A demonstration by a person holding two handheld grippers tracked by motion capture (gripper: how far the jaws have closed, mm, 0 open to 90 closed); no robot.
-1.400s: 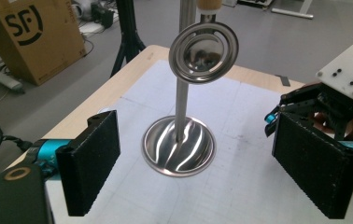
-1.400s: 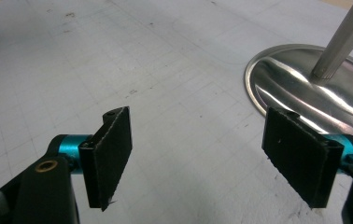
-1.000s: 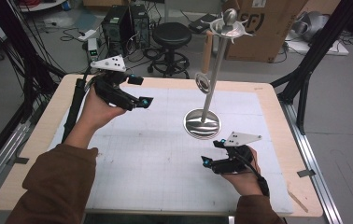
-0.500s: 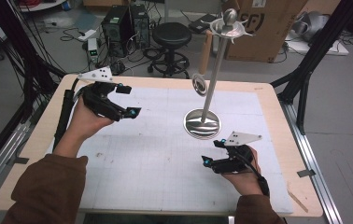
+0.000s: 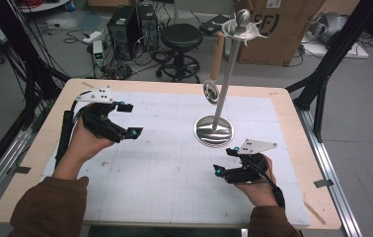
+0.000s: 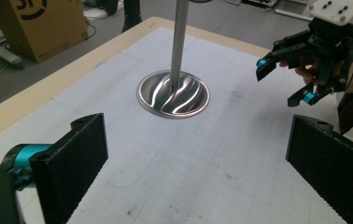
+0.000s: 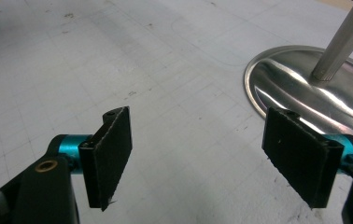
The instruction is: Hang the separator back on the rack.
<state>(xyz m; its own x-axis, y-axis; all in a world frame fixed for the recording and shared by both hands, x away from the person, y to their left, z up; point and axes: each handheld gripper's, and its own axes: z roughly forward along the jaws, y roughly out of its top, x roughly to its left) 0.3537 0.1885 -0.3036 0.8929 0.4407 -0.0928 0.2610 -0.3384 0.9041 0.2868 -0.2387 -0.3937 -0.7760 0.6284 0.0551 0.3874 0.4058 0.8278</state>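
My left gripper [image 5: 128, 120] sits over the left part of the bench [image 5: 36, 148], held up off the white gridded mat [image 5: 165, 173]. Its fingers [image 6: 74, 158] are spread wide with nothing between them; they point across the mat toward the stand.

My right gripper [image 5: 225, 161] is low over the mat's near right part, just in front of the stand's base. Fingers [image 7: 111, 149] spread as well, empty, bare mat showing in the gap. Its grey three-cornered plate rides on top. From the left gripper view my right gripper [image 6: 284, 79] shows at upper right, open, blue tips apart.

Metal stand [image 5: 224, 89]: a slim upright pole rising from a round, shiny, rippled base [image 5: 214, 131] that rests on the mat right of centre. The pole stands straight. At its top, a ball with short arms sticking out sideways. A silver ring-shaped piece [image 5: 210, 92] hangs beside the pole about halfway up; how it is attached I cannot tell. In the right gripper view the base [image 7: 300, 93] lies just beyond my right finger, apart from it.

Mat carries a few dark smudges and faint drawn outlines.

Beyond the bench: a black stool [image 5: 181, 37], a dark computer tower [image 5: 130, 22] with cables on the floor, a cardboard box [image 5: 278, 24] at upper right.
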